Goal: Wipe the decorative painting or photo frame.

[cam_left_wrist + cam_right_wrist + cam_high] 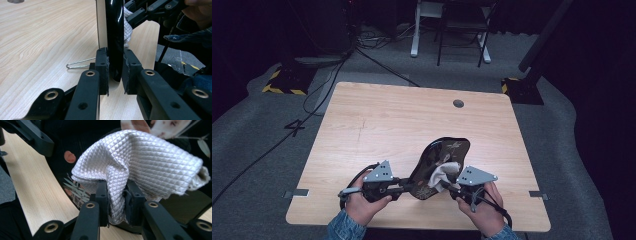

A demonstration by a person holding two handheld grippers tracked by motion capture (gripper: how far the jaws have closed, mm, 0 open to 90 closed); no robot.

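From above, we saw a glossy black tray (439,162) with a wavy outline and a pale leaf print, tilted up off the light wooden table (377,125) near its front edge. The left gripper (404,187) clenched the tray's near rim, and the right gripper (448,186) pressed a bunched white cloth (446,172) against the tray's face.

Along the left gripper (116,72), we saw its jaws clamped on the tray's rim (114,37), edge-on and upright (shiny black on one side, cream on the other). A bent wire (78,63) lay on the table just behind.

Along the right gripper (116,200), its jaws pinched a fold of the cloth (145,157), a quilted weave of tiny diamonds, lying against the tray (67,147).
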